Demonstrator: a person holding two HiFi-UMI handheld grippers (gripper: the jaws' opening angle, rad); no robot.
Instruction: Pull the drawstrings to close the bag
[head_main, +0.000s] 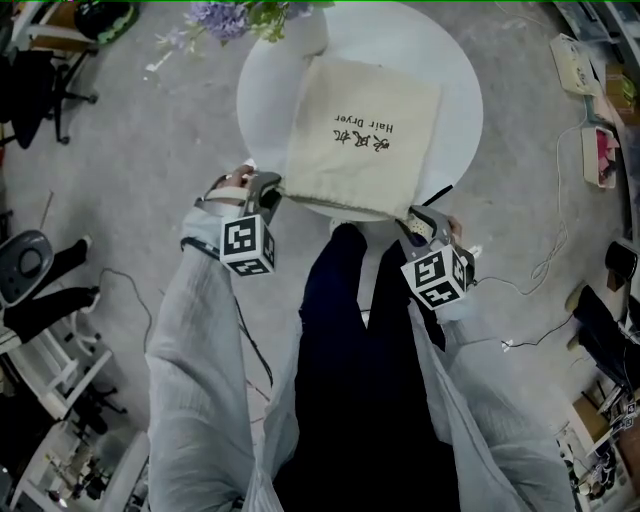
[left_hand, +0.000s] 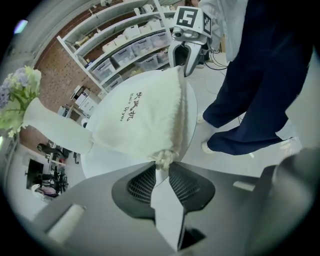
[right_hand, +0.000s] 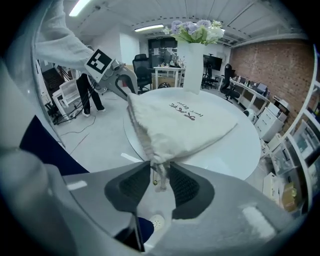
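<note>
Grey sleeves (head_main: 200, 350) and dark trousers (head_main: 350, 350): the person's, nearest in the head view, standing at the near rim of the tabletop.

Left tongs (head_main: 272, 192): marker cube (head_main: 247, 245) on top. Tips are at the bag's left mouth corner. In the left gripper view the pads are drawn close and pinch a knotted bunch of drawstring (left_hand: 162, 157) right at the tips.

Right tongs (head_main: 415, 222): second marker cube (head_main: 437, 277) on top. Tips are at the bag's right mouth corner. In the right gripper view the pads are pressed on the gathered cord, and a loose cord tail (right_hand: 159, 180) hangs down between them.

Bag (head_main: 360, 140): cream cloth, printed "Hair Dryer". It lies on the round white tabletop (head_main: 455, 90) with its mouth edge toward the person at the near rim. That edge spans from one pair of tongs to the other, and its hem is puckered near both corners.

Vase (head_main: 305, 30): white, upright at the far side of the tabletop, beyond the bag, holding lilac flowers (head_main: 225, 15).

Floor (head_main: 150, 150): grey, with cables and office chairs round about.
</note>
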